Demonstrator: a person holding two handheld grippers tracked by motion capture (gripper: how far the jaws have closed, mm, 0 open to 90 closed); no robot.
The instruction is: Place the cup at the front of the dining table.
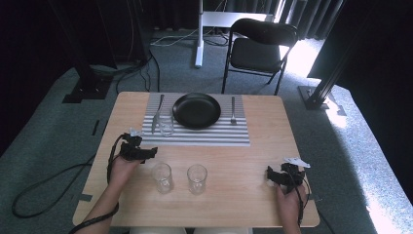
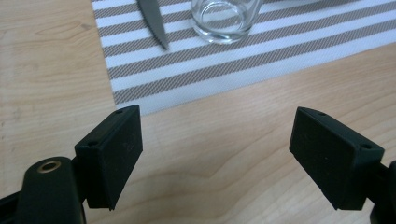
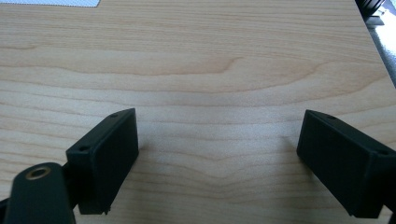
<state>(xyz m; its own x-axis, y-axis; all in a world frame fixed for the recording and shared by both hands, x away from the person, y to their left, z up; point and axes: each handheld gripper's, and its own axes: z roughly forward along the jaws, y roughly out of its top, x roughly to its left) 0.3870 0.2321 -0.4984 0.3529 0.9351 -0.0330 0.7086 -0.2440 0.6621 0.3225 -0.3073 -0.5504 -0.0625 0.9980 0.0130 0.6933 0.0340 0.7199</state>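
Observation:
My left gripper hovers over the bare wood just off the front left corner of a striped placemat; its jaws stand open with nothing between them. Ahead of it on the mat are a clear glass and a knife. A black plate sits mid-mat, with a fork to its right. My right gripper rests low near the table's front right, open over bare wood.
Two empty glasses stand on the wooden table between my hands. Beyond the far edge are a black folding chair and a white stand post. Cables trail on the carpet at left.

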